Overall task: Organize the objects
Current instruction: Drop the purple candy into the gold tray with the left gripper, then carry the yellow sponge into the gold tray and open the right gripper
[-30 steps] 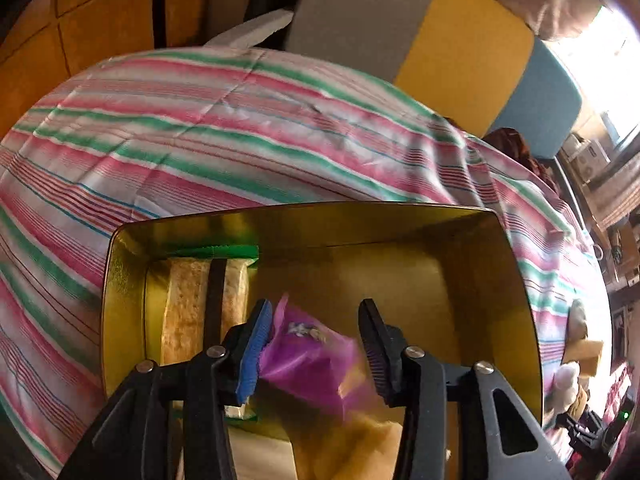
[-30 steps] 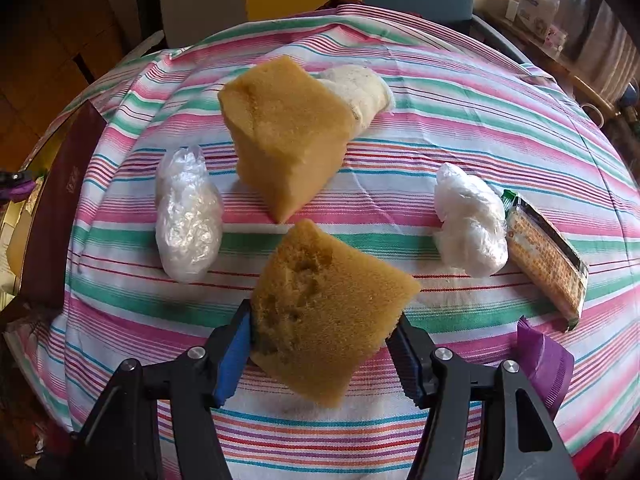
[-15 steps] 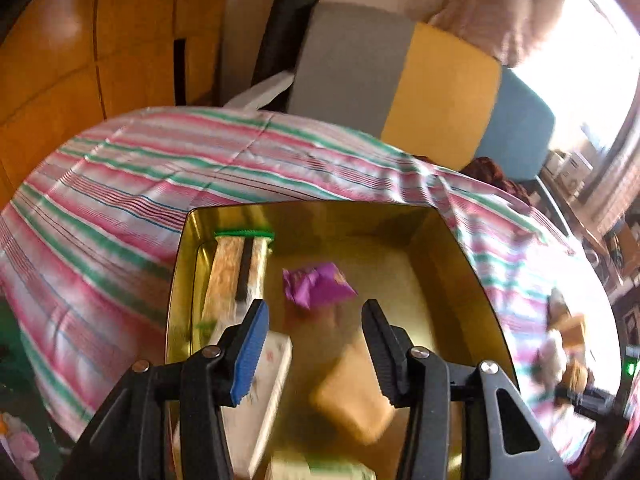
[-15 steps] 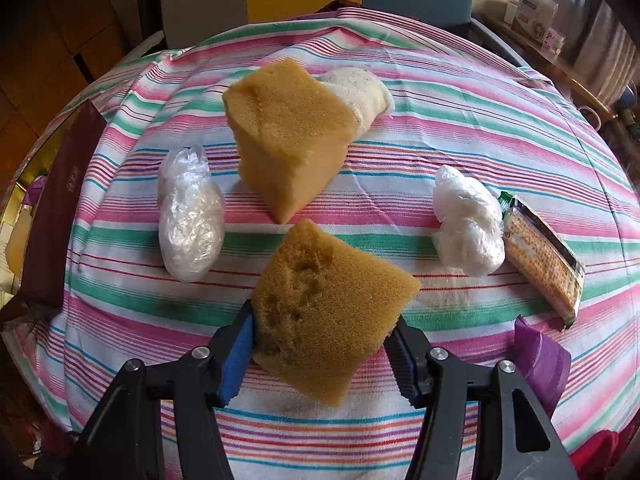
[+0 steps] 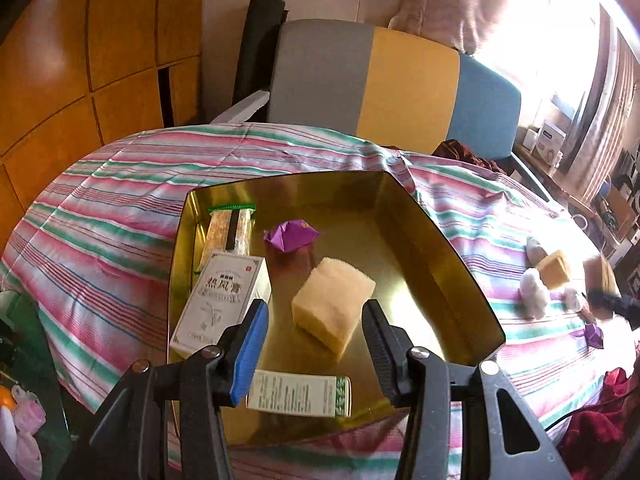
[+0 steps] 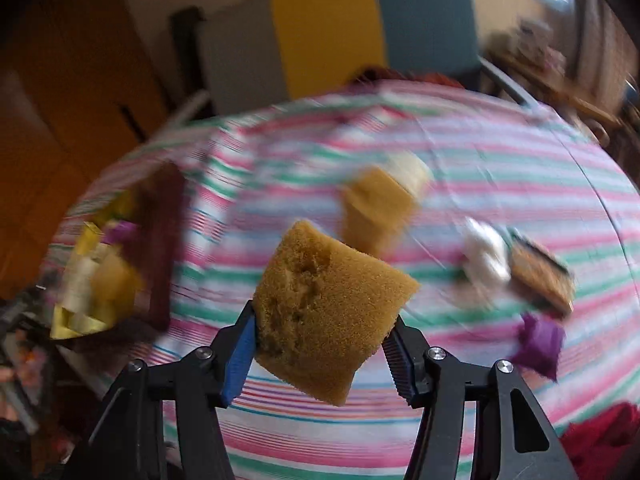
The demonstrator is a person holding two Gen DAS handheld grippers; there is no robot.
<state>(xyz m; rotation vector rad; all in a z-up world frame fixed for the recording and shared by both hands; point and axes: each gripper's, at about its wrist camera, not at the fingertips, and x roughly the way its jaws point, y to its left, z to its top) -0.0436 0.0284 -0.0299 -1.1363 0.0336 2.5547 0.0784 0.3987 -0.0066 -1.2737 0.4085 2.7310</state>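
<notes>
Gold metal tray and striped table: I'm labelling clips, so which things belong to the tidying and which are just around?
Job: gold metal tray; pale yellow sponge block; purple wrapper; brown sponge block in right tongs.
Around: grey-yellow-blue chair; orange wooden cabinet.

Black plastic left tool (image 5: 314,330) and right tool (image 6: 320,342), blue-and-black ribbed pads, silver screws.

A striped pink, green and white cloth (image 5: 120,208) covers the surface. Behind it, at the top middle of the frame, stands a chair back in grey, yellow and blue panels (image 5: 400,84). Orange wooden cabinet doors (image 5: 80,60) fill the upper left; bright window light (image 5: 552,40) floods the upper right.
</notes>
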